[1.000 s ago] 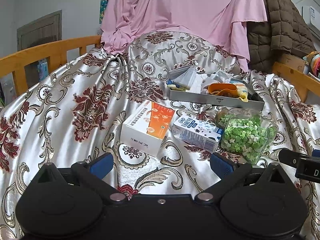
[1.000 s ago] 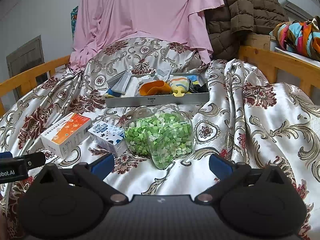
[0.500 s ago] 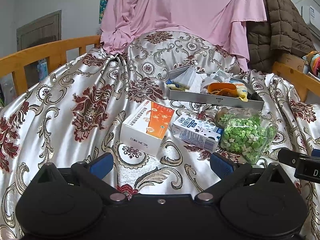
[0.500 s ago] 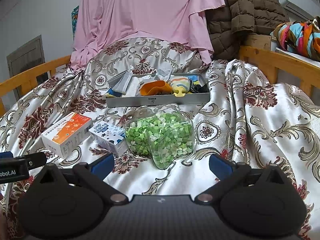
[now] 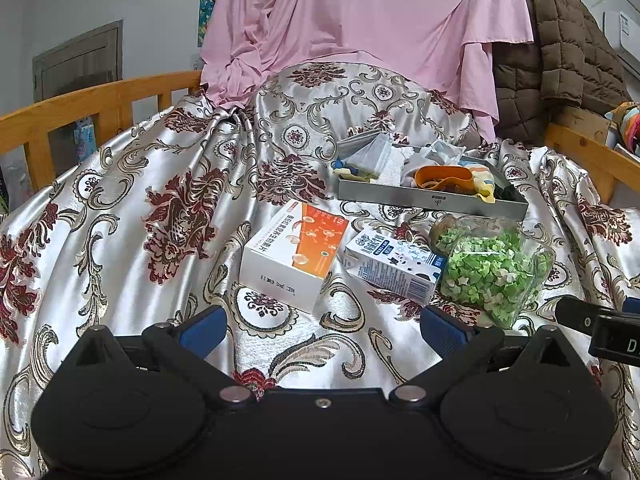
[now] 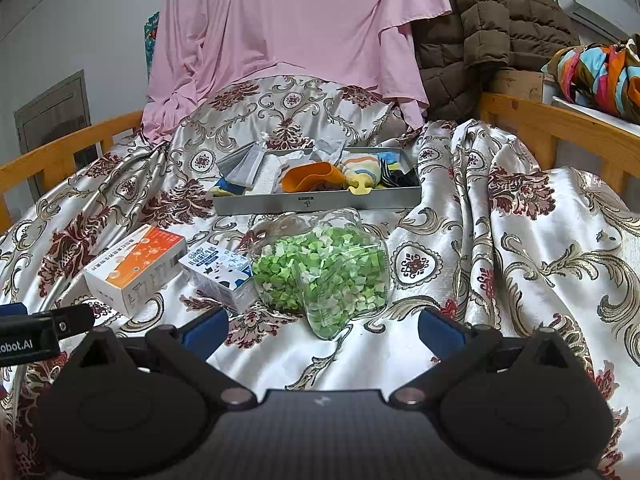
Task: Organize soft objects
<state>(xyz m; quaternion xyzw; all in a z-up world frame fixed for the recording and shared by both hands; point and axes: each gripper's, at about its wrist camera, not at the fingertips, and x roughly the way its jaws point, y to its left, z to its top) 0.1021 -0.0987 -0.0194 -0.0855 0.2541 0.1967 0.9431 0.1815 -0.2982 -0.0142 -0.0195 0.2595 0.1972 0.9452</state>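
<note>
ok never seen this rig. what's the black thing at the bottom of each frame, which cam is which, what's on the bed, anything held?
No robot arm here: a person holds a two-finger tool in each hand, and a fisheye camera on each looks forward along its fingers. The black shape is that tool's body; the blue pads are its fingertips.

In the left wrist view the left tool is open and holds nothing; the right tool's tip pokes in at the right edge. In the right wrist view the right tool is also open and holds nothing.

On the patterned bedspread lie an orange-and-white box, a small blue-and-white carton and a clear bag of green paper stars. Behind them is a grey tray with cloths and other small items in it.
</note>
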